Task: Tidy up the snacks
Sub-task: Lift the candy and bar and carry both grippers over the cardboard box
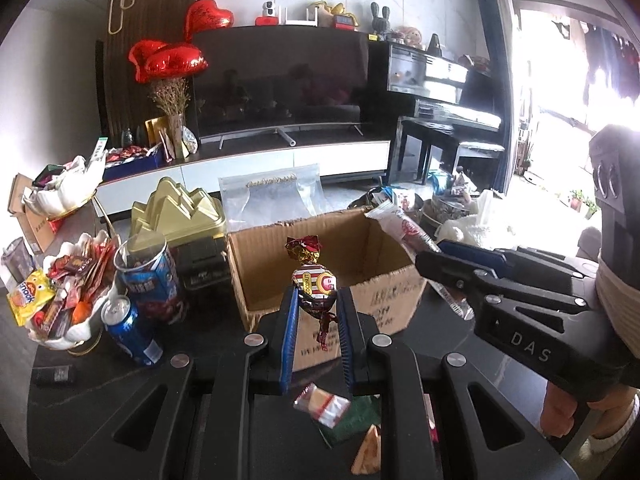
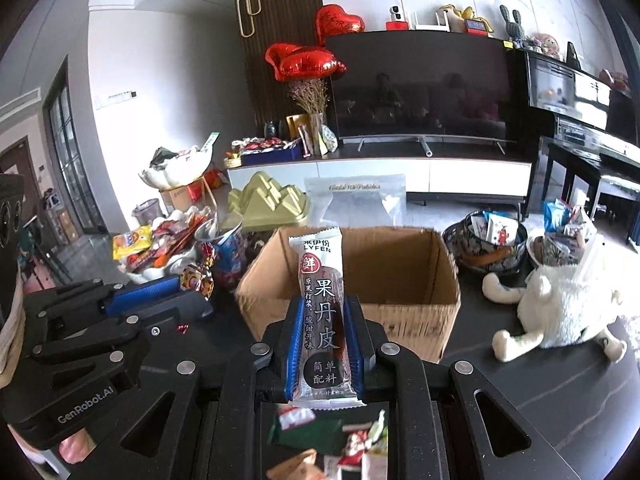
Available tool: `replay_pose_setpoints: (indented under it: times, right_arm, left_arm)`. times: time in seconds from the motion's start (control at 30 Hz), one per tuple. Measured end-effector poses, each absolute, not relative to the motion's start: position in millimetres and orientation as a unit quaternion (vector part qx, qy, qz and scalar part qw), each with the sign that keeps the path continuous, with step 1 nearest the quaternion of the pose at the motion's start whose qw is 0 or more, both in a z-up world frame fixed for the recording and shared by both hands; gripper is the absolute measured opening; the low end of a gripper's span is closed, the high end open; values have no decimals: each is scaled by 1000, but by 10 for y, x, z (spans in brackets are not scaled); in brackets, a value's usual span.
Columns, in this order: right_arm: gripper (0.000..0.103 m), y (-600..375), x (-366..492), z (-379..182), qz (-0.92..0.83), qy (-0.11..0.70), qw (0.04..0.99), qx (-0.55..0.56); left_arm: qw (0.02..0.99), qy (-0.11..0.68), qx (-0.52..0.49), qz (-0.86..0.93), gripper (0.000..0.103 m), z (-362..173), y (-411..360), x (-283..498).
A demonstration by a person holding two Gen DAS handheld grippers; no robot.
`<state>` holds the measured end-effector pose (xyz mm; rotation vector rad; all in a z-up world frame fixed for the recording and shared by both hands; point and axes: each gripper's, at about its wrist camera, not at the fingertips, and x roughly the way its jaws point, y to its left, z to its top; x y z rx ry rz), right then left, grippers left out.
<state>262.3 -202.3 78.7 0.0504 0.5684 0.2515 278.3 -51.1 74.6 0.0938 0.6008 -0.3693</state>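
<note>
Nearest the left camera, loose wrapped snacks (image 1: 322, 404) lie on the dark table (image 1: 120, 376) under the left gripper (image 1: 317, 300), whose blue-padded jaws clench a twist-wrapped coconut candy (image 1: 314, 282), upright, in front of the cardboard box (image 1: 320, 264). The right gripper (image 2: 323, 312) grasps a long fruit-leather bar (image 2: 322, 312) (its top end stands clear above the fingers), also held on the near side of the open box. Left of the box stand a blue can (image 1: 130, 330), a blue tube (image 1: 146, 270) and a white dish of sweets (image 1: 68, 292); to its right lies a white plush toy (image 2: 560, 304). Behind it stand a gold tin (image 1: 178, 212) and a clear pouch (image 1: 276, 196), then the television (image 1: 280, 84)
</note>
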Motion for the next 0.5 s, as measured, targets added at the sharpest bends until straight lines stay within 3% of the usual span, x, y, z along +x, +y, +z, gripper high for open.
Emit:
replay_pose_setpoints:
  times: [0.5]
  right_arm:
    - [21,-2161,3368,710,117,282,952,18]
  left_arm:
    - [934,307,55,-173,20,630,-695,3626]
